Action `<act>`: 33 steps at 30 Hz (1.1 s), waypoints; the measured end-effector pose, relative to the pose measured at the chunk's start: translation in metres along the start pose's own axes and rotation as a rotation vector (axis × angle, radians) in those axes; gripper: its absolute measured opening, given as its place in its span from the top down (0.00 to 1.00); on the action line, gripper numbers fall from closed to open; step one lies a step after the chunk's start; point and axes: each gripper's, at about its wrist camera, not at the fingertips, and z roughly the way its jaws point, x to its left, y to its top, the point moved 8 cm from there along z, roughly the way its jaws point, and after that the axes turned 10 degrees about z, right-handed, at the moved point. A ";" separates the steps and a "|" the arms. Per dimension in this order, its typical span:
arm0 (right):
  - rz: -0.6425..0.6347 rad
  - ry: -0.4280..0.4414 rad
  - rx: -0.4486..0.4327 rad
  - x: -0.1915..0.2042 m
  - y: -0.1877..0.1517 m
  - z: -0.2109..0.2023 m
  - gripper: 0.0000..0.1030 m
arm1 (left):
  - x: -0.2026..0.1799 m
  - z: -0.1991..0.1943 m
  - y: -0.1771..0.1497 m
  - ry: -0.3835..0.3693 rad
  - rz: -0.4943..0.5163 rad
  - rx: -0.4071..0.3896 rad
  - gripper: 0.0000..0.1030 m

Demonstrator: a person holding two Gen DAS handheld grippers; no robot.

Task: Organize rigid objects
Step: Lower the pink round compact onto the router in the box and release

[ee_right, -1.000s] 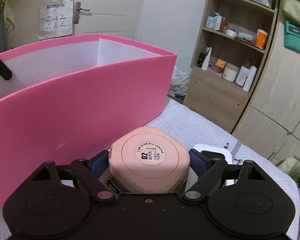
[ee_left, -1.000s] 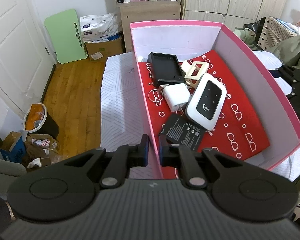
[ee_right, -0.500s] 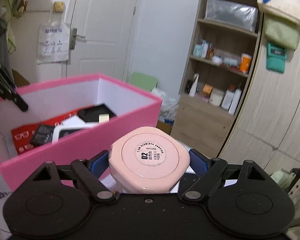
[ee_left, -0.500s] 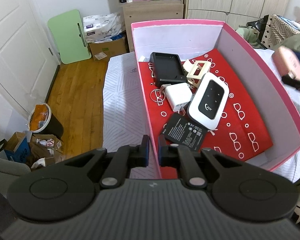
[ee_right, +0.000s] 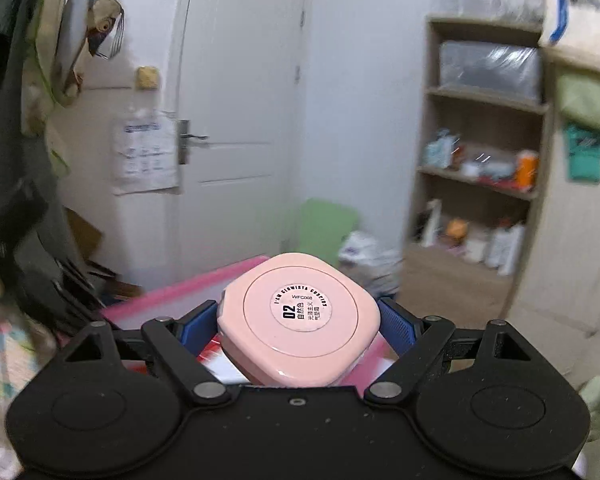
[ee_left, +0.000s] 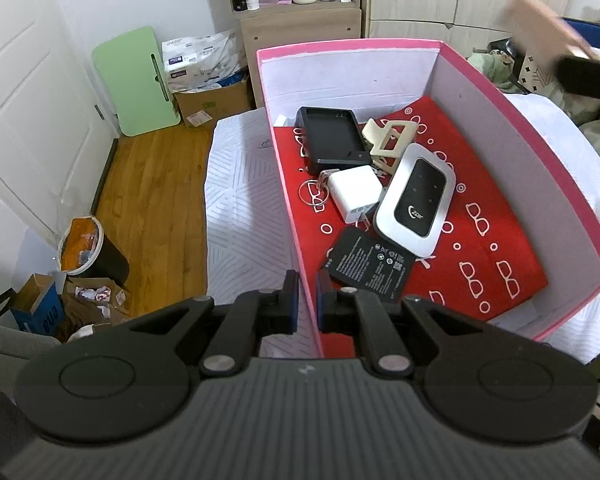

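Observation:
A pink box with a red patterned lining sits on the bed. My left gripper is shut on its near left wall. Inside lie a black tray, a beige clip, a white charger, a white pocket router and a black battery. My right gripper is shut on a pink compact case and holds it high above the box's far right corner; it shows blurred in the left wrist view. The box rim shows below it.
A white quilted bedcover lies under the box. Wooden floor, a bin and cardboard boxes are to the left. A shelf unit and wardrobe stand behind; clothes are piled at right.
My right gripper has lifted the pink case from beside the box's outer wall up and over the box's rim. My left gripper keeps its hold on the wall.

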 end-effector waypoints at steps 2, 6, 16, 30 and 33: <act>0.043 0.057 0.067 0.007 0.003 0.024 0.14 | 0.000 0.000 -0.001 -0.004 0.001 -0.001 0.92; 0.159 0.121 0.249 0.014 -0.004 0.078 0.14 | 0.000 0.000 -0.002 -0.008 0.012 -0.010 0.92; 0.211 0.023 0.592 0.028 -0.043 0.165 0.14 | 0.002 -0.002 -0.004 -0.031 0.013 -0.030 0.91; 0.161 -0.023 0.609 0.025 -0.044 0.178 0.14 | 0.004 0.000 -0.002 -0.046 0.009 -0.023 0.90; 0.162 0.021 0.589 0.029 -0.037 0.165 0.14 | 0.003 0.001 -0.001 -0.045 0.006 -0.018 0.90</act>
